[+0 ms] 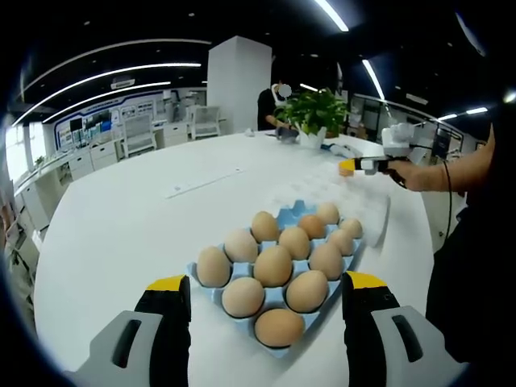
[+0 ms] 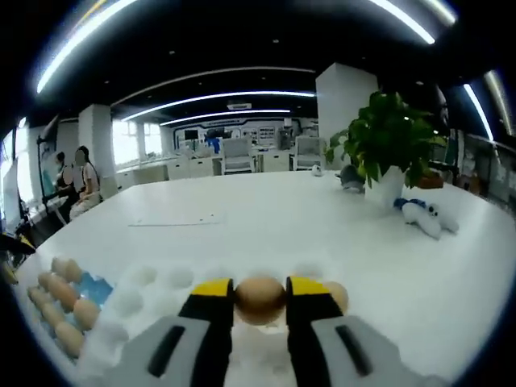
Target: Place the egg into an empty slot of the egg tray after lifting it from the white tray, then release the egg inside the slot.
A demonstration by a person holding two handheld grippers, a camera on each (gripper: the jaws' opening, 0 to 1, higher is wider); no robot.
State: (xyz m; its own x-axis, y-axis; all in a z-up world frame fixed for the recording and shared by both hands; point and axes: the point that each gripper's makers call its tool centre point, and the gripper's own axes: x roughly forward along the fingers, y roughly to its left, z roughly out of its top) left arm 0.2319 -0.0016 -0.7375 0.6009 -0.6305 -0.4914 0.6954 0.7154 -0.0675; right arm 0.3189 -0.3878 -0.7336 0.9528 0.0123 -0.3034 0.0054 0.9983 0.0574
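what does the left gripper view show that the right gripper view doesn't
Left gripper view: its open hand-held gripper over the blue egg tray, with the eggs close up, and a person's hand holding the other gripper.

Right gripper view: an egg clamped between its jaws above the white tray, a white toy, and seated people far left.

Both: the blue egg tray, white table, potted plant.

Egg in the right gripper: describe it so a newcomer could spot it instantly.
Start at the big white table with the potted plant. At its near edge lies a white tray. Above it, the right gripper pinches one brown egg between yellow-tipped jaws; its neighbour egg sits ungripped.
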